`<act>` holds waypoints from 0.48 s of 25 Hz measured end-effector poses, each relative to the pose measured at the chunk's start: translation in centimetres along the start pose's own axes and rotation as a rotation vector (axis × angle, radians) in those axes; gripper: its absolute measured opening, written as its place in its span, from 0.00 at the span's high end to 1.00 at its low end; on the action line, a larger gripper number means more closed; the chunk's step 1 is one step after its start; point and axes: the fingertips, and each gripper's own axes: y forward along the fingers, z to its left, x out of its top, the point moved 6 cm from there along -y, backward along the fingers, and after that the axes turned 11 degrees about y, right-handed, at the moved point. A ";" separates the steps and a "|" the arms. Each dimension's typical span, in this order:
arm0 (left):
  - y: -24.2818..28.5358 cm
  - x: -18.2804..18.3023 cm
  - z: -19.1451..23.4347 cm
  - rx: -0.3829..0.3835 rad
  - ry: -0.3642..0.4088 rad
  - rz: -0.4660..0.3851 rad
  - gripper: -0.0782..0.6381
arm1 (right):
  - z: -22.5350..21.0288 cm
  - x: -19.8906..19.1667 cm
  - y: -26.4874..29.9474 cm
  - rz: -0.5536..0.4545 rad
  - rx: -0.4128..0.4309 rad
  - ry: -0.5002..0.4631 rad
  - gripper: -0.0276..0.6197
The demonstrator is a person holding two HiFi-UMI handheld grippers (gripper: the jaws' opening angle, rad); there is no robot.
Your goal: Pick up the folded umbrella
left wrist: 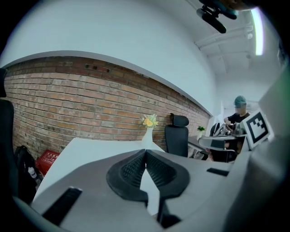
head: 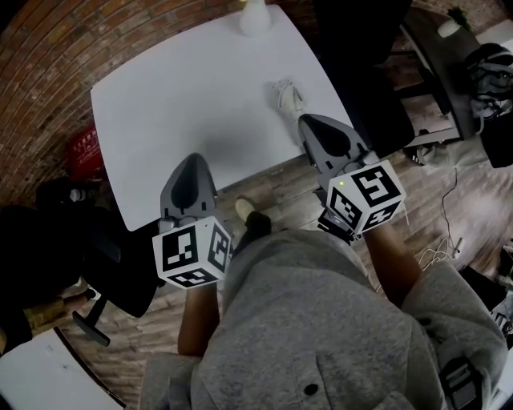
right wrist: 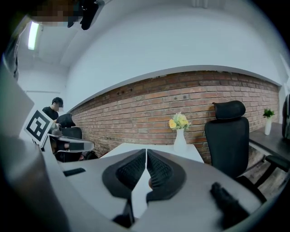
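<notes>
Folded umbrella (head: 286,94): pale bundle lying on the white table (head: 176,104), toward its right edge. Right gripper (head: 308,121): fingers (right wrist: 131,171) pressed together, nothing between them. The umbrella sits just beyond their tips at about 11 o'clock in the head view; contact cannot be judged. Left gripper (head: 192,158): fingers (left wrist: 132,170) likewise together and empty, tips over the near part of the table, with the umbrella at about 2 o'clock from them, well apart. Containers: one white vase (head: 255,18), upright at the table's far edge at 12 o'clock, holding yellow flowers (right wrist: 179,121) and well apart from the umbrella. Black office chair (right wrist: 226,136) beside the table, at 3 o'clock of the vase.
</notes>
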 end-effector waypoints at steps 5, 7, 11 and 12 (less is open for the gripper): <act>1.8 0.3 1.2 -0.038 0.001 -0.004 0.87 | -0.1 0.2 1.5 -0.002 -0.039 0.000 0.92; 2.4 0.2 1.7 -0.052 -0.002 -0.003 0.87 | -0.1 0.4 2.0 -0.004 -0.055 0.001 0.92; 3.3 0.0 2.9 -0.074 -0.004 -0.002 0.87 | 0.0 0.5 3.0 -0.004 -0.087 -0.003 0.92; 3.5 0.0 3.2 -0.078 -0.005 -0.003 0.87 | 0.0 0.5 3.2 -0.005 -0.093 -0.004 0.92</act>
